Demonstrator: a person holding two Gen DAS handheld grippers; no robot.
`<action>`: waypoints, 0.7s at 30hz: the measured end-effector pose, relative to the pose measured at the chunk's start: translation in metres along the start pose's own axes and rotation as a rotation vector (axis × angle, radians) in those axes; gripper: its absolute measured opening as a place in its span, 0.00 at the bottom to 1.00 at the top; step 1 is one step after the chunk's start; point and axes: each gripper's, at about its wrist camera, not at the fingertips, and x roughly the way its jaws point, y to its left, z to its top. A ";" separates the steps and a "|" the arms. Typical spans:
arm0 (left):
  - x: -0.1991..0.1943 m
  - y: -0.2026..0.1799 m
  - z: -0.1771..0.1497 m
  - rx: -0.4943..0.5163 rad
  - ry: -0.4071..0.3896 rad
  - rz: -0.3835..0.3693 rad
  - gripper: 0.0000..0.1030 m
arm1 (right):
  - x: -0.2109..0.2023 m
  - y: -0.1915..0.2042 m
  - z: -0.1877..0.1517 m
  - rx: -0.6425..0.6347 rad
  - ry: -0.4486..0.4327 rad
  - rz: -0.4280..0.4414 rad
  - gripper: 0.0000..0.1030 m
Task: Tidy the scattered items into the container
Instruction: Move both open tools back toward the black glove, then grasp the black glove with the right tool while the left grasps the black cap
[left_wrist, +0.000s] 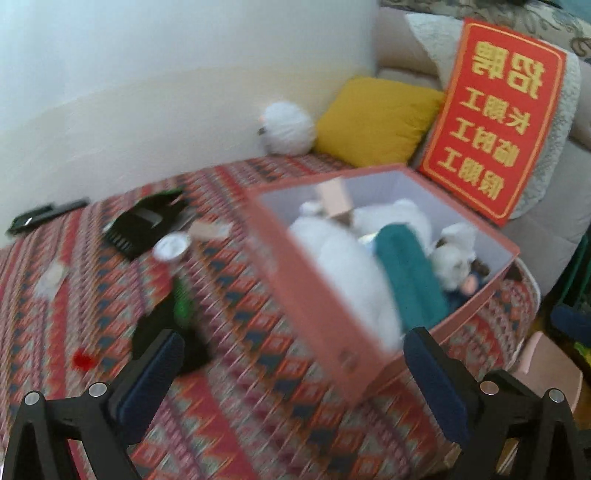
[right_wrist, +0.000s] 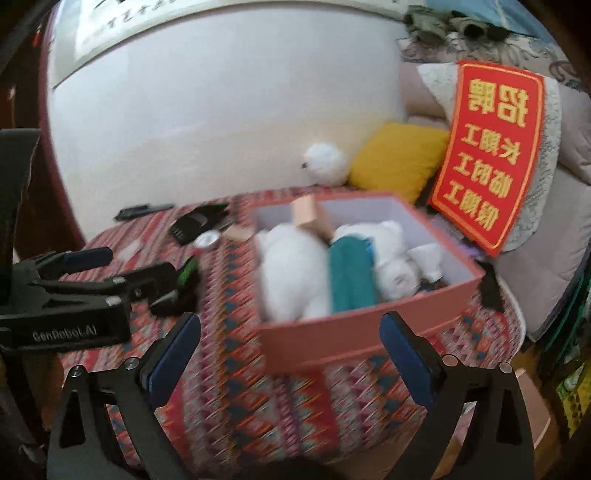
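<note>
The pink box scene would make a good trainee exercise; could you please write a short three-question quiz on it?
1. True or false: the pink box already holds white plush toys and a teal cloth.
2. Multiple choice: what leans behind the box? A) a red sign with gold characters B) a mirror C) a blue crate.
3. Short answer: are the left gripper and right gripper carrying anything?

Key
1. True.
2. A.
3. No; both stand open and empty. Small items, including a round silver tin, lie on the patterned cover left of the box.
</note>
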 end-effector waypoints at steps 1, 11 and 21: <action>-0.003 0.008 -0.006 -0.009 0.003 0.009 0.96 | 0.004 0.011 -0.006 -0.012 0.018 0.017 0.97; -0.002 0.173 -0.060 -0.229 0.056 0.224 0.96 | 0.074 0.122 -0.026 -0.164 0.140 0.151 0.97; 0.088 0.260 0.010 -0.261 0.071 0.180 0.96 | 0.199 0.182 0.000 -0.208 0.221 0.165 0.97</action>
